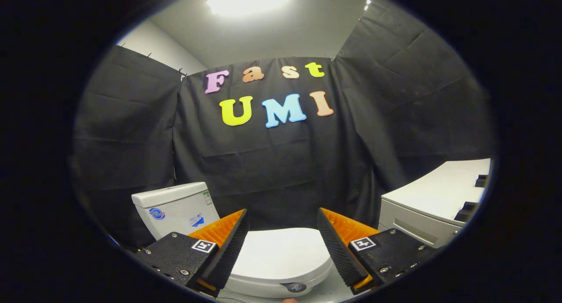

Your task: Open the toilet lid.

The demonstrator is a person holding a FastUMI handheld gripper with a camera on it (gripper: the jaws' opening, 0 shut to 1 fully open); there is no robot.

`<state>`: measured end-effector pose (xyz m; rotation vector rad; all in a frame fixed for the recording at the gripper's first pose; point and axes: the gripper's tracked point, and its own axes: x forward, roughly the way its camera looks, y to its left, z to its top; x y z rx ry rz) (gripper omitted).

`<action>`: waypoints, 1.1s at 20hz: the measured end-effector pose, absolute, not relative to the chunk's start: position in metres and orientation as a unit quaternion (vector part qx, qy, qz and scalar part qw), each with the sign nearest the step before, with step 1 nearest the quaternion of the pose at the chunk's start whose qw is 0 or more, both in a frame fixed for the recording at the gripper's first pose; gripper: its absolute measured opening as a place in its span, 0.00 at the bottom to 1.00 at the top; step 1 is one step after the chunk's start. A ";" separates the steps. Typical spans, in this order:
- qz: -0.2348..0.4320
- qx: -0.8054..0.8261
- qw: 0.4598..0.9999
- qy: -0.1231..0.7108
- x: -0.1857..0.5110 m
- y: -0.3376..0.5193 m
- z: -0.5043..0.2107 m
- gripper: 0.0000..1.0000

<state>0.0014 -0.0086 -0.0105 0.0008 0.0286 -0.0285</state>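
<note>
A white toilet stands low ahead with its lid (281, 255) lying flat and closed on the bowl. Its white tank (175, 208) rises behind the left finger, against the black cloth wall. My gripper (283, 217) hovers above the lid, open wide, with nothing between its fingers. The lid shows in the gap between the two fingers, and its front rim curves just below them. A small dark round button (295, 287) sits at the front edge of the bowl.
A white cabinet or appliance (432, 206) with a flat top stands to the right of the toilet, close beside the right finger. Black cloth walls close in behind and on both sides. A bright ceiling light (250, 0) shines overhead.
</note>
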 end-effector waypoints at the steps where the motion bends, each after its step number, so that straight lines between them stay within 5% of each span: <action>1: -0.013 -0.001 1.000 0.017 0.001 -0.007 -0.012 0.95; 22: -0.008 -0.015 1.000 0.026 0.002 -0.005 -0.024 0.95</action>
